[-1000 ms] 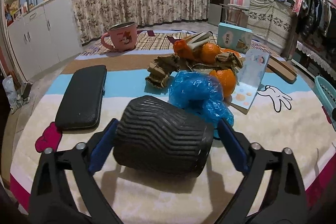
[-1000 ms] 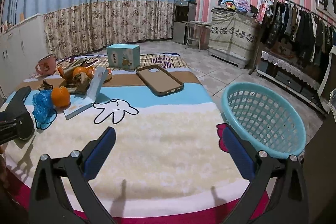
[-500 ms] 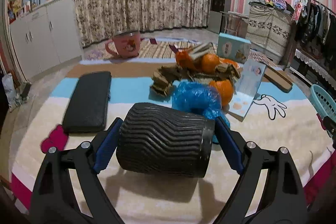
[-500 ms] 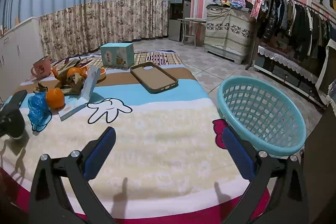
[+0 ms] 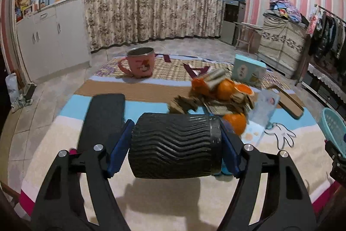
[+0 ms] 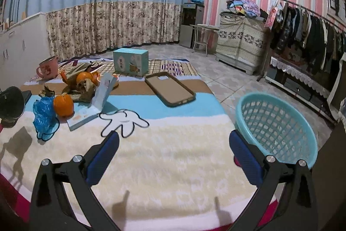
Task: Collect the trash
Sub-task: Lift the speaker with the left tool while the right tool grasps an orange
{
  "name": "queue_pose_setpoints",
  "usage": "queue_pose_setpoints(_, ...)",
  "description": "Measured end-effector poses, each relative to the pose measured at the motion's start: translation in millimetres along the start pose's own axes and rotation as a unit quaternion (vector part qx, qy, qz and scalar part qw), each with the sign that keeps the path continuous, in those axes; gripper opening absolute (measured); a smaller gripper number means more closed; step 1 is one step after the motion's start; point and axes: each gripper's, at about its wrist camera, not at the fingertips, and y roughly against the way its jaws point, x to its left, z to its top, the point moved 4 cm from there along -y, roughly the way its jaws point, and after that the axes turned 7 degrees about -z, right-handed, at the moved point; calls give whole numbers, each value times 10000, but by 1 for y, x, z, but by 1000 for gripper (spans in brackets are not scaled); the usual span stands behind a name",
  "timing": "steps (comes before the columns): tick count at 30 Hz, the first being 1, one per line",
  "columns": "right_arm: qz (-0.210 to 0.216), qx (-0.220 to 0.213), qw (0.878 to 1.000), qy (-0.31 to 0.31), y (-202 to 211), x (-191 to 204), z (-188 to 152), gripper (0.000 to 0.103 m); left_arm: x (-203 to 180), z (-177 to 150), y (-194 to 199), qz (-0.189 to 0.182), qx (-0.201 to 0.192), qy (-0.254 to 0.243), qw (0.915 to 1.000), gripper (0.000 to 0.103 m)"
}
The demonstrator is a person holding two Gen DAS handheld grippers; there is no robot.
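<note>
Left gripper: clamped on black ribbed cup, held sideways above blanket. Right gripper: wide open, empty. Trash pile and blue plastic bag mid-blanket; basket beside edge. Risk: cup slipping from pads, since ribbed wall curves.

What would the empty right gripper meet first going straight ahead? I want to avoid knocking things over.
Probably only the blanket: the right gripper, jaws open, points past the white glove print. The phone case lies beyond; depth is unclear.
</note>
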Motion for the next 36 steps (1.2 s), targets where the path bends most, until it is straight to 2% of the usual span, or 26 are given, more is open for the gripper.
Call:
queue_pose_setpoints(6,130,-35,9999,-6,-11,17,16,99,2,46,6,397,-380,-159,9984,72)
queue_pose_setpoints(9,155,-66,9998,56,-16,25,22,99,1,56,7,436,-477,-182,9977,72)
queue_pose_setpoints(13,297,-65,9995,100,-24,40,27,99,2,47,2,387,-479,-241,9978,72)
queue_pose_setpoints(17,478,-92,9987,166,-31,60,34,99,12,43,-3,527,-385,-293,9974,72)
queue_pose_setpoints(21,702,-85,9973,212,-37,84,40,99,33,45,0,448,-447,-19,9980,72)
queue_pose_setpoints(31,1252,51,9910,476,-46,153,49,99,95,42,-11,701,-302,846,9935,72)
queue_pose_setpoints(36,1345,246,9866,886,-60,181,39,98,102,39,-15,816,-261,812,9930,72)
